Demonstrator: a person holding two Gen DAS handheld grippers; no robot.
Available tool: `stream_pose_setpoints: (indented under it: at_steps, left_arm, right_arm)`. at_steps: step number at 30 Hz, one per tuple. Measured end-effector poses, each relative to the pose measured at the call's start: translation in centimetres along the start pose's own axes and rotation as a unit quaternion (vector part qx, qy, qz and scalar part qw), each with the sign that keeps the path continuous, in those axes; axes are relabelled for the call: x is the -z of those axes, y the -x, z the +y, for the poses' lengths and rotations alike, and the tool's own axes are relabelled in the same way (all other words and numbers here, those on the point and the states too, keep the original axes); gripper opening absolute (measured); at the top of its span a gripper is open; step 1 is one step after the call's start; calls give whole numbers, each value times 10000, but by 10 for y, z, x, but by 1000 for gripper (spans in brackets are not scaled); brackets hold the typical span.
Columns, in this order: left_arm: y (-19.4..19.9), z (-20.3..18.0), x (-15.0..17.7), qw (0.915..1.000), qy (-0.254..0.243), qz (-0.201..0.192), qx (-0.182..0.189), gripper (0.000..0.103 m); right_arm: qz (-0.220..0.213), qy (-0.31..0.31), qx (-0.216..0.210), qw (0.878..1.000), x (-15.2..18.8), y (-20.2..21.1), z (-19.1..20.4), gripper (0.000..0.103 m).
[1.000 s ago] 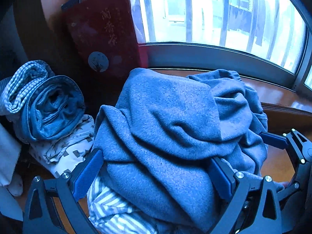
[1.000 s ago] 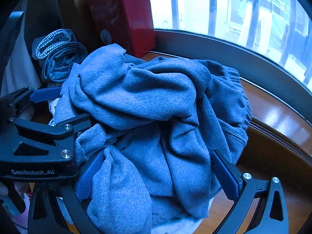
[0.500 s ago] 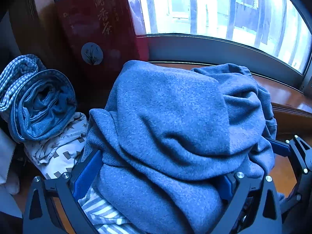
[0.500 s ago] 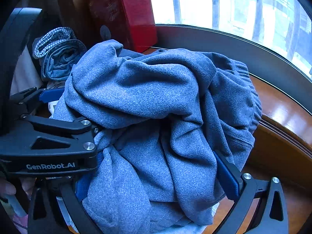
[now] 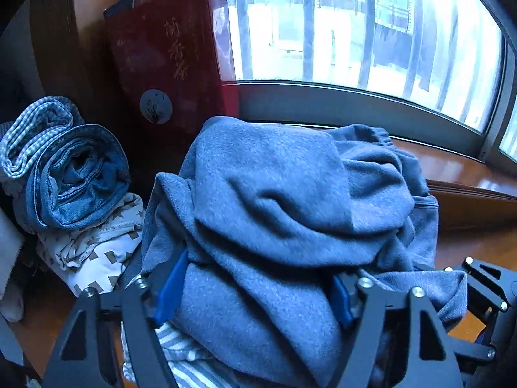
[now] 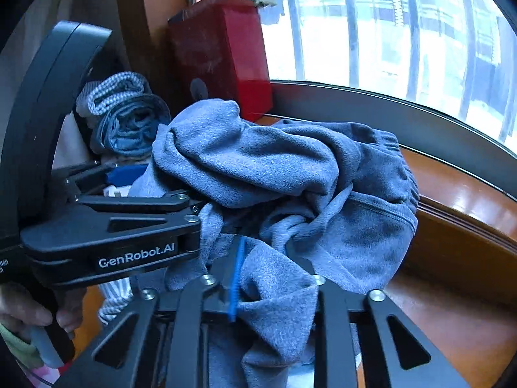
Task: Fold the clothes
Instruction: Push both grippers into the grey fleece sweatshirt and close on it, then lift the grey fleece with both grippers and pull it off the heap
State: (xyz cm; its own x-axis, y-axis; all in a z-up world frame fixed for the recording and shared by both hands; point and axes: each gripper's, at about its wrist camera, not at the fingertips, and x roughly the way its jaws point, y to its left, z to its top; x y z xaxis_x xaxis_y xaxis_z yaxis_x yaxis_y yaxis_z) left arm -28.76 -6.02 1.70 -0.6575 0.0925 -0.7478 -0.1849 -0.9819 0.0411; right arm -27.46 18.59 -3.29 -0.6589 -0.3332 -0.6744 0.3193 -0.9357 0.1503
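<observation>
While both grippers bite into the same bundle, the blue fleece garment (image 5: pixel 278 213) sits heaped at the centre of each view, on a wooden ledge (image 6: pixel 458 190) below a window (image 5: pixel 355 26).

Seen from the left wrist, the left gripper (image 5: pixel 255 287) has its jaws partly closed around a thick fold of the fleece at 6 o'clock; the blue pads (image 5: pixel 171 284) press into the cloth from both sides, with a wide wad of fabric between them. Under the fleece, at 7 o'clock, lies a striped cloth (image 5: pixel 184 355).

Seen from the right wrist, the right gripper (image 6: pixel 258 284) has its jaws drawn close together, pinching a thinner flap of the fleece at 6 o'clock; one blue pad (image 6: pixel 234 281) shows edge-on against the cloth. The left gripper's black body comes in from 9 o'clock, marked "GenRobot.AI", and a hand (image 6: pixel 29 317) grips its handle at 8 o'clock.

At 9 o'clock in the left view sits a rolled pair of jeans (image 5: pixel 77 181) with a checked cloth (image 5: pixel 32 135) wrapped over it, resting on a white patterned cloth (image 5: pixel 93 252). A dark red box (image 5: pixel 168 61) stands upright at 11 o'clock, against the window frame and just behind the fleece.
</observation>
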Motion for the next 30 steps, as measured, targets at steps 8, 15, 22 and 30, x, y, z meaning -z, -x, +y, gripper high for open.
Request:
stream_pose_setpoints:
  at_steps: [8,15,22,30]
  left_arm:
    - [38,-24,-1,9994,-205,-189,214,64]
    - [68,-67,18,9942,-448,-111,973,59]
    - [83,-117,50,9887,-850,57,1232,59]
    - [96,-143,79,9833,-1294,179,1268,62]
  right_arm:
    - [-356,-225,-283,9987,4,48,-2,12]
    - [-454,-345,-148,9983,36,106,-19,12]
    - [-122,-629,19,9979,74,128,-39,12]
    - [485,-862,154,9950,105,128,-51,26]
